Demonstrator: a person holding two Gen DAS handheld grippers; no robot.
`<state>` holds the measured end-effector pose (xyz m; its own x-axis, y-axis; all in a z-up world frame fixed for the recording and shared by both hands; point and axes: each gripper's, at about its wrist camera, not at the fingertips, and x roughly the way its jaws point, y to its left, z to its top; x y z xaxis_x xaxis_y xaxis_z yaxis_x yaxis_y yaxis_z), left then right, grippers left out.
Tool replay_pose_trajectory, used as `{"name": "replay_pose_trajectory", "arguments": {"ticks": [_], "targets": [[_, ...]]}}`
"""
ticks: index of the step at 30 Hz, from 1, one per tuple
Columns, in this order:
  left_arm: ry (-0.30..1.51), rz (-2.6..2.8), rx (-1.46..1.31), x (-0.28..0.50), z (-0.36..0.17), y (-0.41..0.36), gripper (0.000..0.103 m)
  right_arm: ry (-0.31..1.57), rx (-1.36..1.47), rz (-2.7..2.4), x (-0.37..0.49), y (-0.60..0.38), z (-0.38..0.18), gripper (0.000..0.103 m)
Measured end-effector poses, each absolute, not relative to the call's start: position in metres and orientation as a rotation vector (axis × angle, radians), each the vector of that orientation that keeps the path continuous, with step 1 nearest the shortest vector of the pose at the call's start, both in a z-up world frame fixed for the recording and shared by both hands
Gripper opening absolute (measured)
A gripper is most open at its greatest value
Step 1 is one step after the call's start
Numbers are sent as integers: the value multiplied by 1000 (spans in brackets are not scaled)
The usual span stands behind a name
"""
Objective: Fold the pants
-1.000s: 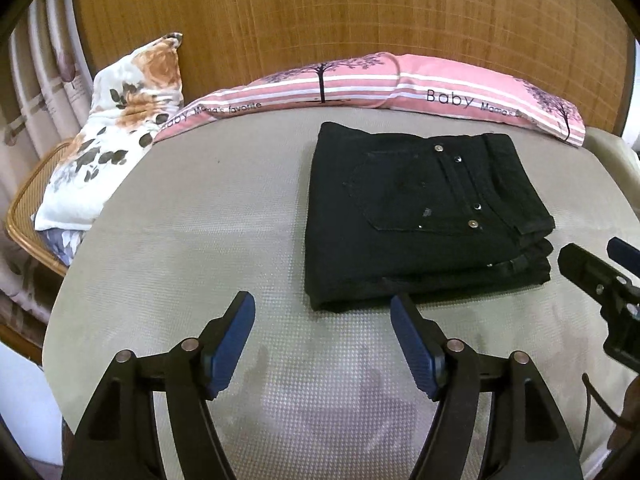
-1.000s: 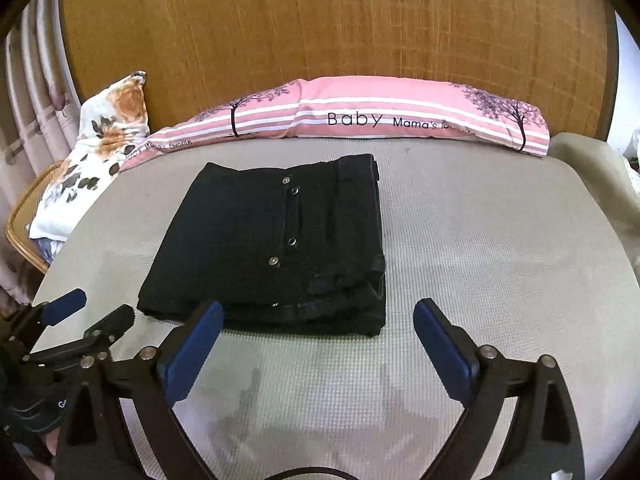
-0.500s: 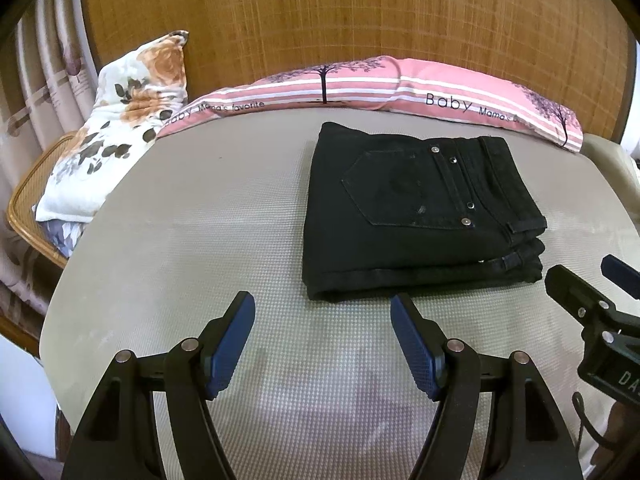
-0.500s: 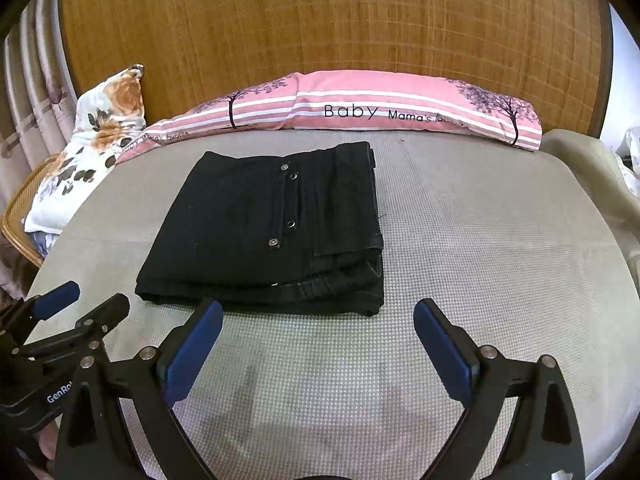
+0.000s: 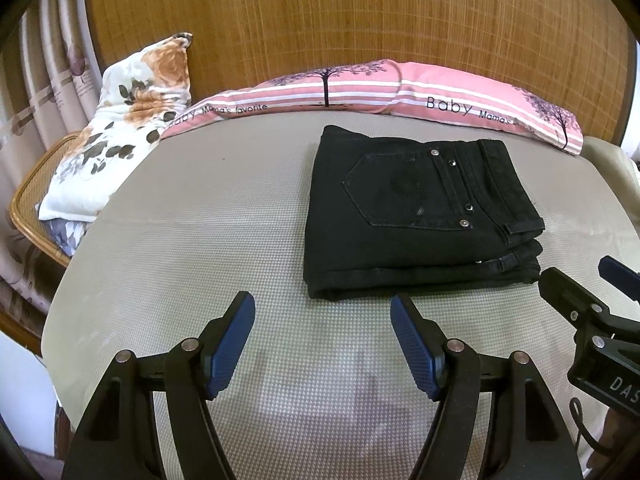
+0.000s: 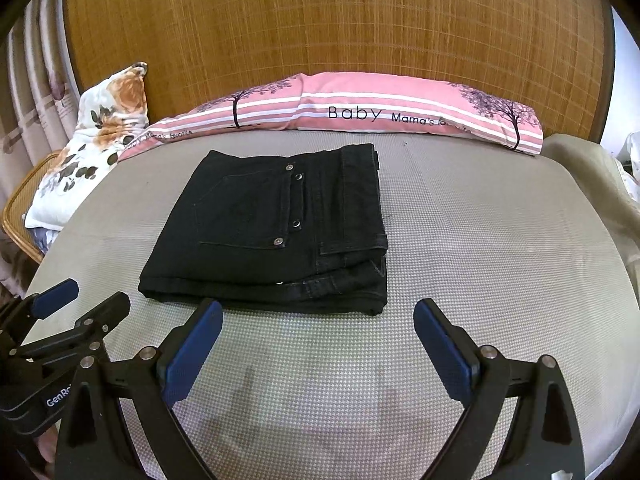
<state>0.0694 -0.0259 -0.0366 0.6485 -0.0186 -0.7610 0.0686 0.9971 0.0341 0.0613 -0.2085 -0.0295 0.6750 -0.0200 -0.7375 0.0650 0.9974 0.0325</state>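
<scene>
The black pants (image 5: 412, 216) lie folded into a thick rectangle on the grey mattress (image 5: 200, 240), back pocket and rivets facing up. They also show in the right wrist view (image 6: 276, 232). My left gripper (image 5: 322, 340) is open and empty, hovering over the mattress just short of the pants' near left corner. My right gripper (image 6: 318, 348) is open and empty, in front of the pants' near right edge. Each gripper shows at the edge of the other's view: the right one (image 5: 592, 300), the left one (image 6: 76, 312).
A long pink striped pillow (image 5: 400, 92) lies along the woven wooden headboard (image 5: 340, 20) behind the pants. A floral pillow (image 5: 124, 120) leans at the left on a rattan chair (image 5: 28, 196). A beige blanket (image 6: 588, 176) hangs at the right edge.
Both grippers have drawn back and risen a little from the pants, staying open. The folded pants have not moved.
</scene>
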Motion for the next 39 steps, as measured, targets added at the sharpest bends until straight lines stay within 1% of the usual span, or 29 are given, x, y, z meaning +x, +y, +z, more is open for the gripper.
{"name": "replay_pose_trajectory", "arguments": {"ticks": [39], "targets": [[851,-61,102,69,-40,-33,71,868,80,-52,65,-214,-39,95]]}}
